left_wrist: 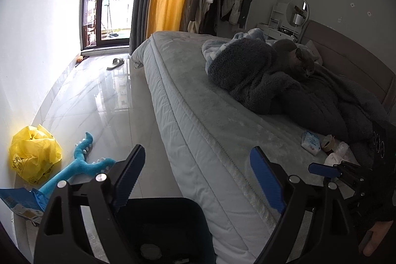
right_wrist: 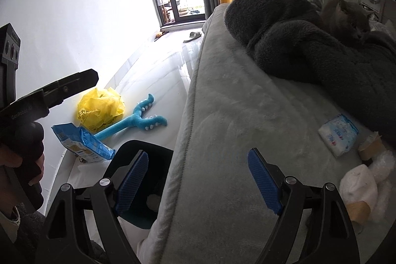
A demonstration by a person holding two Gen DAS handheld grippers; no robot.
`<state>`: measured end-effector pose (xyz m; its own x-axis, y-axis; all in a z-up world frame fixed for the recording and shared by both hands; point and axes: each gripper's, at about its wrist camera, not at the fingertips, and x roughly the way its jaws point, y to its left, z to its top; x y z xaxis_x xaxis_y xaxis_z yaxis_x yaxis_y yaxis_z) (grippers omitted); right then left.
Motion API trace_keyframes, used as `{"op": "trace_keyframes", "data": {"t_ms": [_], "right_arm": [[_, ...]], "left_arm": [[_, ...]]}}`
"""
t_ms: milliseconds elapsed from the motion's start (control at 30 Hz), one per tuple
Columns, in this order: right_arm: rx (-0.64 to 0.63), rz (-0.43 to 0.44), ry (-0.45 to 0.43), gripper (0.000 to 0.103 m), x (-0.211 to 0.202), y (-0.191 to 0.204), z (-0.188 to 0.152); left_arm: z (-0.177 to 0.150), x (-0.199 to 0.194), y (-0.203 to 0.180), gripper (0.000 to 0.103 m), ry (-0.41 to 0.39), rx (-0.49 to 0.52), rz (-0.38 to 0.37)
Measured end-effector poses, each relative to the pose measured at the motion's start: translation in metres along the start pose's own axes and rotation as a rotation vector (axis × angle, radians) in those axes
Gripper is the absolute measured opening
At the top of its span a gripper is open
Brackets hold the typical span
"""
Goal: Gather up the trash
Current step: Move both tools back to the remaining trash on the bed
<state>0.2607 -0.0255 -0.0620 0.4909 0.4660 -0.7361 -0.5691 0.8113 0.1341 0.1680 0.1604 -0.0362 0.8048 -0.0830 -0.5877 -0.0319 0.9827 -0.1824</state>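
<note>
A dark trash bin [left_wrist: 158, 227] stands on the floor against the bed side; it also shows in the right wrist view [right_wrist: 138, 180] with a white scrap inside. My left gripper [left_wrist: 198, 180] is open and empty above the bin. My right gripper [right_wrist: 198, 182] is open and empty over the bed's edge. On the bed lie a white tissue pack [right_wrist: 339, 135], a tape roll [right_wrist: 371, 147], a bubble-wrap piece [right_wrist: 383, 162] and crumpled white paper [right_wrist: 358, 187]. On the floor lie a yellow plastic bag [left_wrist: 34, 155] and a blue snack packet [right_wrist: 84, 142].
A blue plush toy [left_wrist: 81, 165] lies on the tiled floor by the white wall. A grey cat [left_wrist: 294, 58] rests on dark blankets [left_wrist: 259, 76] on the bed [left_wrist: 198, 95]. A slipper [left_wrist: 115, 63] lies near the balcony door. Clothes hang at the back.
</note>
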Motion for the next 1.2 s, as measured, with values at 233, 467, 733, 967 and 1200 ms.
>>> {"op": "trace_keyframes", "data": {"t_ms": [233, 467, 733, 967, 1200], "right_arm": [[0.024, -0.042, -0.013, 0.084, -0.021, -0.035, -0.014], [0.052, -0.064, -0.033, 0.084, -0.045, -0.065, -0.029], [0.079, -0.080, -0.050, 0.084, -0.063, -0.089, -0.039], [0.106, -0.106, -0.045, 0.084, -0.073, -0.108, -0.052], [0.145, -0.139, -0.017, 0.078, -0.072, -0.127, -0.067]], "left_arm": [[-0.002, 0.016, -0.028, 0.089, 0.013, 0.018, -0.025], [-0.008, 0.030, -0.057, 0.089, 0.028, 0.061, -0.056], [-0.011, 0.040, -0.083, 0.089, 0.033, 0.085, -0.088], [-0.015, 0.048, -0.105, 0.089, 0.044, 0.102, -0.112], [-0.019, 0.055, -0.127, 0.089, 0.047, 0.124, -0.154]]}}
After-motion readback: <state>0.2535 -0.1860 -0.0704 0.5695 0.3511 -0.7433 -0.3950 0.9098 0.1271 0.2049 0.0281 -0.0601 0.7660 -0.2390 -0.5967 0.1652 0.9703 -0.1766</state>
